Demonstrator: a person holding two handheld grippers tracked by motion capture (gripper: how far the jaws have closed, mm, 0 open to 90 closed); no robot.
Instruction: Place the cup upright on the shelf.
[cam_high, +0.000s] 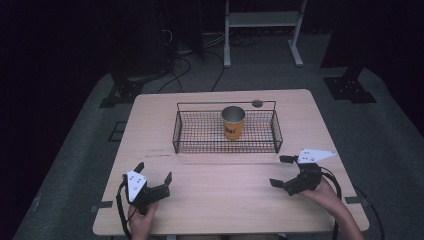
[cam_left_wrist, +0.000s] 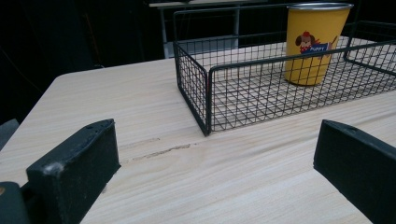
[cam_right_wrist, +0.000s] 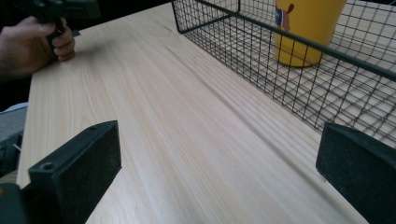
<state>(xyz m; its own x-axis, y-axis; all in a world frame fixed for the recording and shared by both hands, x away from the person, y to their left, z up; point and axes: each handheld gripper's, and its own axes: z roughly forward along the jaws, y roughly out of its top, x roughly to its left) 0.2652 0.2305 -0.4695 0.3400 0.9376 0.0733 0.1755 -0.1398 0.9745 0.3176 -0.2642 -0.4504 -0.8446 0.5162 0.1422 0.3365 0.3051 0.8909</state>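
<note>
Nearest the high view's camera, two hand-held grippers rest low over the near half of a pale wooden table; the left gripper, held in the person's left hand, lies toward the table's near left corner, its jaws spread wide with nothing between them; the right gripper, held in the right hand, lies toward the near right, its jaws likewise spread wide and holding nothing; each carries a pale three-cornered plate on top, and a dark cable trails from each toward the near edge. Left gripper view: both black jaws stand far apart over bare wood, aimed at the near left corner of a black wire basket. Right gripper view: the jaws stand equally far apart over bare wood, with the basket's long near wall running along the upper right and the other hand with its gripper at the upper left. The basket stands on the far half of the table, well apart from both grippers; inside it, upright and right of its middle, stands a yellow cup with a metal rim and a cartoon dog printed on its side; a small dark disc lies on the table just behind the basket's far rim.
</note>
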